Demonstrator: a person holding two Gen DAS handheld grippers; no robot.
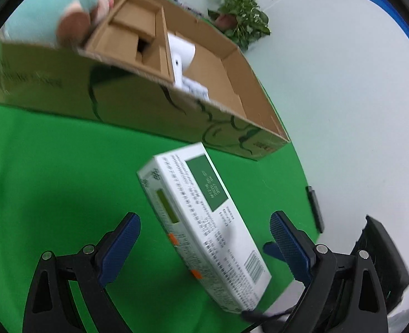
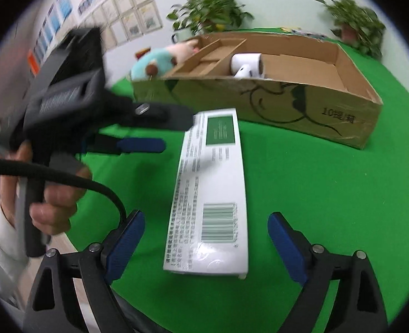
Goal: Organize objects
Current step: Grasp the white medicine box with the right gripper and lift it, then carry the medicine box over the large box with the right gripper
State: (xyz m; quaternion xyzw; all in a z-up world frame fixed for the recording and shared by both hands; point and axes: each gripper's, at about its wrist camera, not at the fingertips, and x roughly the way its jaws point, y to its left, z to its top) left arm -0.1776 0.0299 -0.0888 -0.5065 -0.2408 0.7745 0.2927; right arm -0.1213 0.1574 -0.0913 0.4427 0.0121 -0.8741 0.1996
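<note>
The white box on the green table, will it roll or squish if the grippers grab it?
The white box lies flat with straight edges, so it probably slides, not rolls. It looks like thin cardboard, so hard squeezing might dent it. Its surface shines, so it may be slippery.

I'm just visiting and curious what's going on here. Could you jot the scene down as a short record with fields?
Surface: green cloth
Main item: long white carton, lying flat on the cloth
Container: open cardboard box behind the carton
Inside box: white roll, cardboard dividers
At box end: plush toy
Left gripper: jaws open, either side of the carton
Right gripper: jaws open, carton between them
Background: potted plants
</note>
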